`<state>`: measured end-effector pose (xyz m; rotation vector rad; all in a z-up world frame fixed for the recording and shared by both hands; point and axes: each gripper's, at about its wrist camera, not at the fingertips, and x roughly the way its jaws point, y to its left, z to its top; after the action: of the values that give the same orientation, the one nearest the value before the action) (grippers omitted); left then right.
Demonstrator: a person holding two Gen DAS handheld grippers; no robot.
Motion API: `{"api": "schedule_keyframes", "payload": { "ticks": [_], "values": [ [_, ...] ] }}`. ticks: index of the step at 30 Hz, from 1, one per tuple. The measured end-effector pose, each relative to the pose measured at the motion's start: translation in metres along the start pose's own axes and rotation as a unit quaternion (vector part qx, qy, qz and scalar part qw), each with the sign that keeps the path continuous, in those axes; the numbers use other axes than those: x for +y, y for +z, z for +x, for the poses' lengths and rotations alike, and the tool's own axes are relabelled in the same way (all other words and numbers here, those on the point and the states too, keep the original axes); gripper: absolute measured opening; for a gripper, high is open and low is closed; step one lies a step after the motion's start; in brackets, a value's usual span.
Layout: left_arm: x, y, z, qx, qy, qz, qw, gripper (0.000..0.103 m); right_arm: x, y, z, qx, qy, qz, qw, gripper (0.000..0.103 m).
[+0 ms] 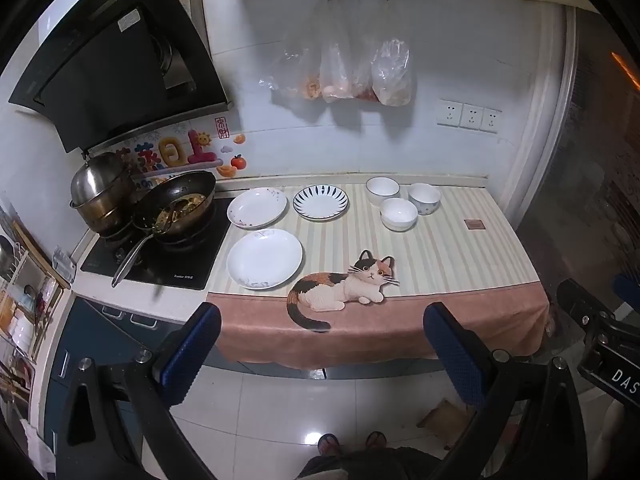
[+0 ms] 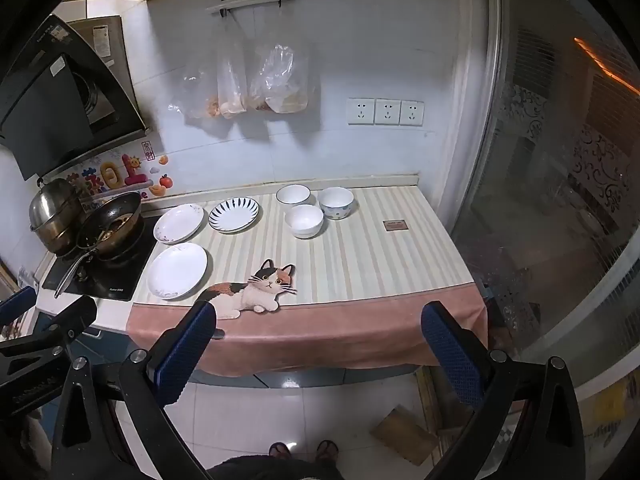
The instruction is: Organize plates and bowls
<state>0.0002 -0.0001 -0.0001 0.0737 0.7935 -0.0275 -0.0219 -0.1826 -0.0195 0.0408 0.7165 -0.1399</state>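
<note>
1. Nearest to me, the left gripper (image 1: 322, 344) and the right gripper (image 2: 318, 344) hang over the floor in front of the counter (image 1: 460, 248). I see both pairs of jaws spread wide, with nothing between them.
2. My landmark is the cat picture (image 1: 344, 284) on the striped cloth (image 1: 440, 264) near the front edge of the counter.
3. Just left of the cat lies a large white plate (image 1: 264, 258), the closest dish to me.
4. Behind this plate, further left of the cat, is a second white plate (image 1: 257, 207); its left edge reaches over the stove (image 1: 160, 256).
5. Directly behind the cat sits the blue-striped plate (image 1: 320, 202).
6. Behind the cat and to the right stand three bowls close together: a front bowl (image 1: 398, 213), a rear left bowl (image 1: 382, 190), and a rear right bowl (image 1: 424, 198) with blue pattern.
7. Far left of the cat, a wok (image 1: 180, 210) with food sits on the stove.
</note>
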Motion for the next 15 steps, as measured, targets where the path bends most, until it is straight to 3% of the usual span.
{"api": "schedule_keyframes", "payload": {
  "ticks": [15],
  "values": [
    [0.004, -0.005, 0.006, 0.003, -0.004, -0.006, 1.0, 0.103, 0.006, 0.013, 0.008, 0.01, -0.005, -0.009, 1.0, 0.103]
  ]
}}
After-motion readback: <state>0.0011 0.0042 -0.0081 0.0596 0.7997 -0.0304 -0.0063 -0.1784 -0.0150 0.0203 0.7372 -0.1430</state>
